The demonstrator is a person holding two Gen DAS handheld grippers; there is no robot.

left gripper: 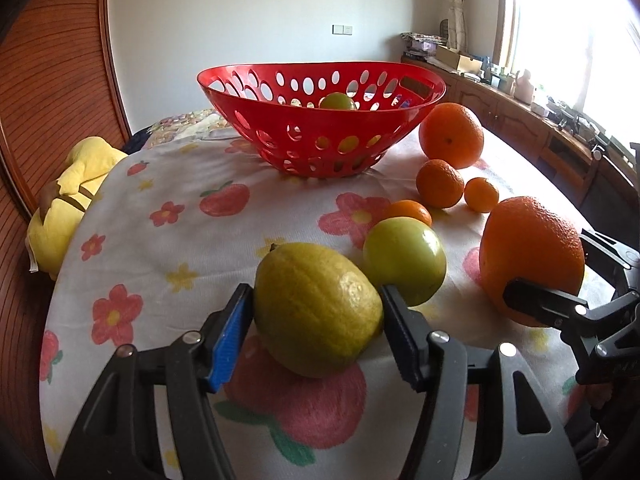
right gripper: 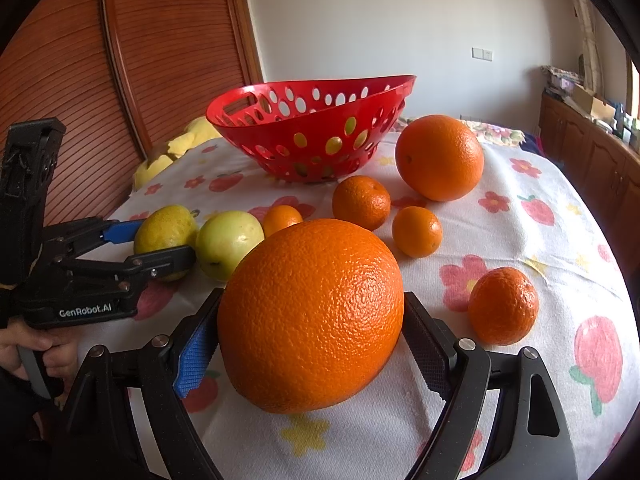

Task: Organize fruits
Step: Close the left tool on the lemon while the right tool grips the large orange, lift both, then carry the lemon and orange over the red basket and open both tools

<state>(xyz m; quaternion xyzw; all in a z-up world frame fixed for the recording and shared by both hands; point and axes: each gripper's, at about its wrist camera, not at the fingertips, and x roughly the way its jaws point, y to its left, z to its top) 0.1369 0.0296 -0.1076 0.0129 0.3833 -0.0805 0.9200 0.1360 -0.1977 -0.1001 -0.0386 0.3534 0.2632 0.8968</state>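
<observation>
My left gripper [left gripper: 316, 320] is shut on a yellow lemon [left gripper: 316, 308], low over the flowered tablecloth [left gripper: 160, 248]. My right gripper [right gripper: 312, 336] is shut on a big orange [right gripper: 312, 312], which also shows in the left wrist view [left gripper: 532, 256]. The red perforated basket [left gripper: 320, 120] stands at the back with a green fruit [left gripper: 338, 101] inside. A green apple [left gripper: 404, 264] lies just right of the lemon. A second big orange [right gripper: 438, 158] and several small mandarins [right gripper: 360, 202] lie on the cloth between the grippers and the basket.
A yellow plush toy [left gripper: 68, 200] lies off the table's left edge. A wooden slatted door [right gripper: 120, 80] stands behind on the left. Wooden cabinets [left gripper: 560, 140] with clutter run along the right under a bright window.
</observation>
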